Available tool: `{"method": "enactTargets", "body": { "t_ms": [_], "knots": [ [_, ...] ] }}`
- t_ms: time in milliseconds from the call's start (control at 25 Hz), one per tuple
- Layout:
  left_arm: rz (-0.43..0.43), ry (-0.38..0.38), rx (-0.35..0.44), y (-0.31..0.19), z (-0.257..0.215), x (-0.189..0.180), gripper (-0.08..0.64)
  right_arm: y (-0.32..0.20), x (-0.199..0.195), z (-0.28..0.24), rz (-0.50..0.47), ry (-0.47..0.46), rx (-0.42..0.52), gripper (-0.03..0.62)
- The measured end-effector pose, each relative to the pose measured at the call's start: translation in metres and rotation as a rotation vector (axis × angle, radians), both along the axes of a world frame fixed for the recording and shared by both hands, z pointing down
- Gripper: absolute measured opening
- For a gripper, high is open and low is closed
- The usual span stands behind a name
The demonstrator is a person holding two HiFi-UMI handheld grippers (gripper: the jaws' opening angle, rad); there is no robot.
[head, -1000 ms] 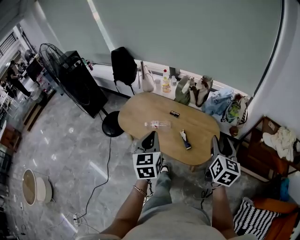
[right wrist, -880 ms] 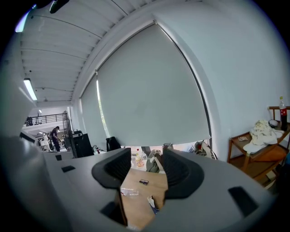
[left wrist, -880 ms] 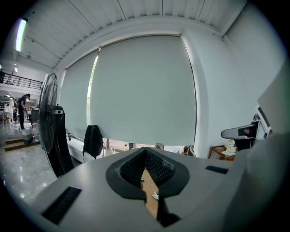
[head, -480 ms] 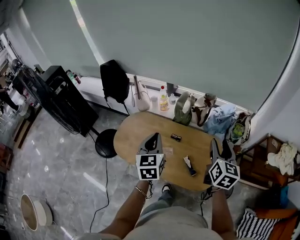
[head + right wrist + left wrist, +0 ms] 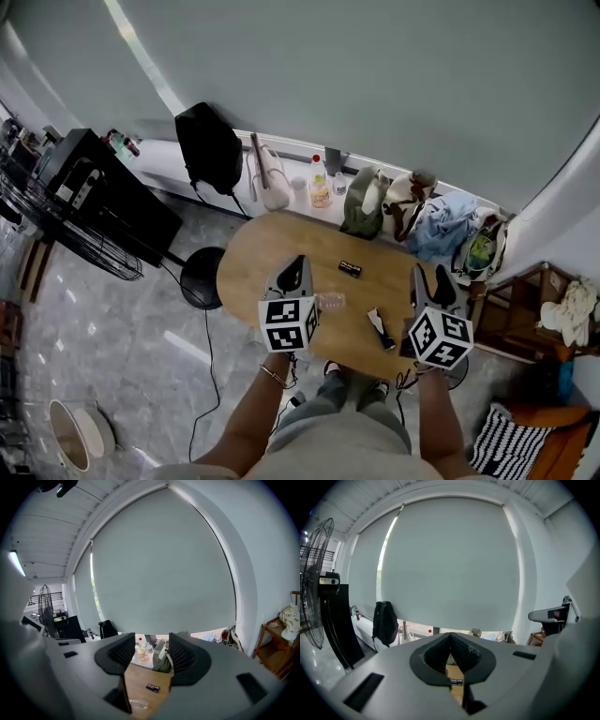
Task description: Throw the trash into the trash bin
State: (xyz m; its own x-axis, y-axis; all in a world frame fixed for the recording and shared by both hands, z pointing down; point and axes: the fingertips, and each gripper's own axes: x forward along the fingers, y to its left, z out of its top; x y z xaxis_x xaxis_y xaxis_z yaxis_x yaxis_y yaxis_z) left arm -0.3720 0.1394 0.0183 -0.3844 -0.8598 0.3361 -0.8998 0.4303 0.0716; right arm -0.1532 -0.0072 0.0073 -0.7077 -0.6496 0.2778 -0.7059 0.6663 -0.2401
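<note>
Both tools are out over the near side of the oval wooden worktop [image 5: 267, 246]. My left tool [image 5: 293, 274] has its jaws pressed together at the tips, with nothing in them. My right tool [image 5: 423, 283] has its jaws well apart and is empty too; through the gap I see only worktop and the clutter beyond. All the trash lies on the worktop. There's a clear plastic bottle [image 5: 330, 301] on its side, just right of the left tool. A small black packet [image 5: 350, 269] sits beyond it, toward the middle. A dark wrapper [image 5: 380, 329] lies near the front edge, between the two tools and closer to the right one. A green bag [image 5: 361, 202] slumps by the wall behind the worktop.
</note>
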Motion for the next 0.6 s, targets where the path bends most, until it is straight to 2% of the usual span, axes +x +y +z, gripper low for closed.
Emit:
{"method": "enactTargets", "body": {
  "t_ms": [200, 320, 600],
  "knots": [
    [0.020, 0.004, -0.047, -0.008, 0.022, 0.008, 0.012, -0.009, 0.000, 0.023, 0.004, 0.008, -0.039, 0.233],
    [0.020, 0.033, -0.074, -0.012, 0.042, 0.013, 0.012, -0.013, 0.001, 0.041, -0.009, 0.036, -0.067, 0.236],
    [0.031, 0.147, -0.189, -0.010, 0.140, 0.040, 0.012, -0.009, 0.011, 0.126, -0.048, 0.117, -0.160, 0.241]
  ]
}}
